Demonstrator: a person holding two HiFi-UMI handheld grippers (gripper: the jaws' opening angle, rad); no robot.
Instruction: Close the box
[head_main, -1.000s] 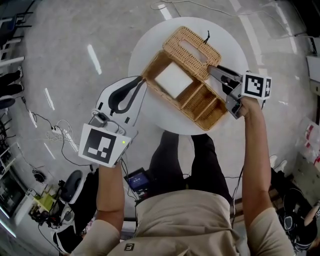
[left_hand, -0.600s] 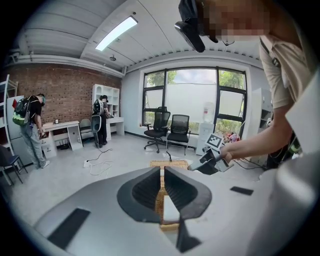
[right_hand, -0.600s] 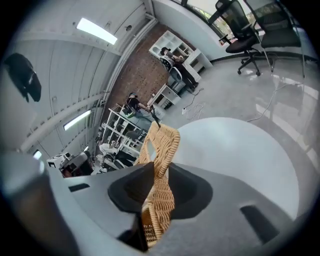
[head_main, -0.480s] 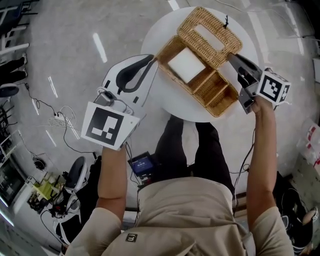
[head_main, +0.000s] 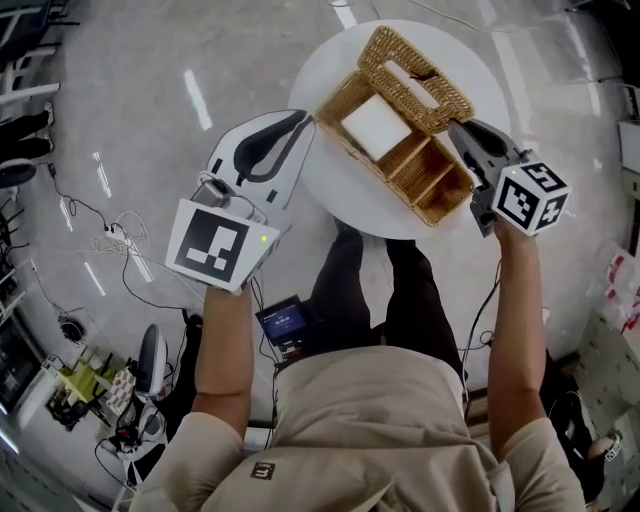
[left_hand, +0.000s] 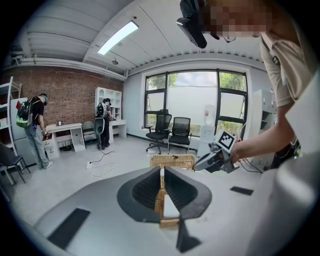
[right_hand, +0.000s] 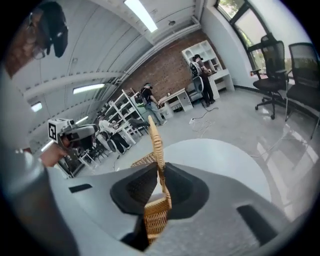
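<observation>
The wicker box (head_main: 432, 212) sat on the round white table (head_main: 350, 205) at the top centre of the head view, lying on a slant from upper left to lower right. Its lid (head_main: 415, 75) was raised along the far side, standing roughly upright instead of lying over the opening. Inside, a white pad (head_main: 375, 127) filled the large compartment at the box's left end, and two smaller compartments lay toward the right end. The left tongs (head_main: 303, 125) reached in from the left of the frame to the box's left end. In the left gripper view their jaws stood nearly together, with the wicker end wall pinched between the pads. The right tongs (head_main: 455, 128) came in from the right of the frame to the right end of the lid. In the right gripper view the thin wicker edge of the lid rose straight up between the jaws, which were closing on it with the pads already against the weave on both sides. Each pair of tongs carried its marker cube at the rear, held in the person's hands at either side of the table. The person's legs showed below the table edge. A tangle of white cables (head_main: 115, 255) lay on the grey floor (head_main: 150, 60) at the left of the frame, well apart from the table.
</observation>
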